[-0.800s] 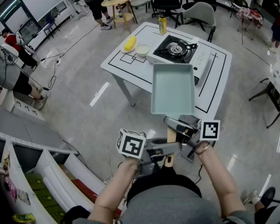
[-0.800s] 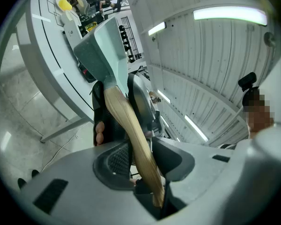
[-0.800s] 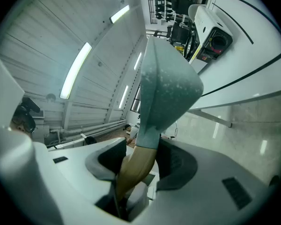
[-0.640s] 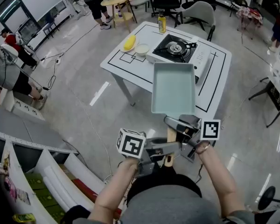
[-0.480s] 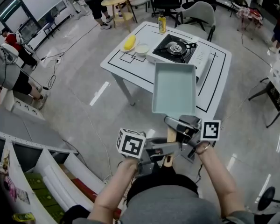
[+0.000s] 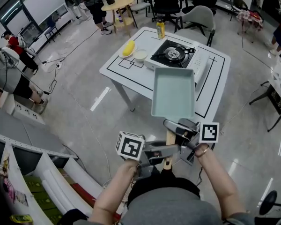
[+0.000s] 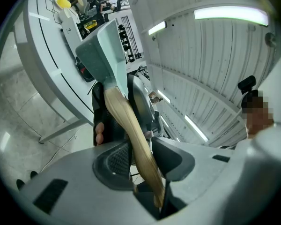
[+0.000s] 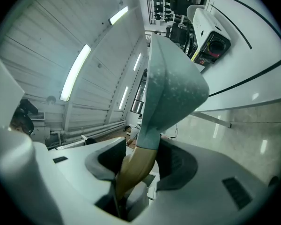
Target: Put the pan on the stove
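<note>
White counter (image 6: pixel 214 86) ahead carries the stove (image 6: pixel 172 54), and the pan (image 6: pixel 173 93) hangs in the air short of it, long axis aimed at the burner, its wooden handle (image 7: pixel 129 125) clamped by left claw (image 7: pixel 141 157) and, nearer the pan body, right claw (image 8: pixel 138 162).

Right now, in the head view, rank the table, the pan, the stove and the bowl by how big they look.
1. table
2. pan and stove: too close to rank, and the pan is nearer the camera
3. bowl
</note>
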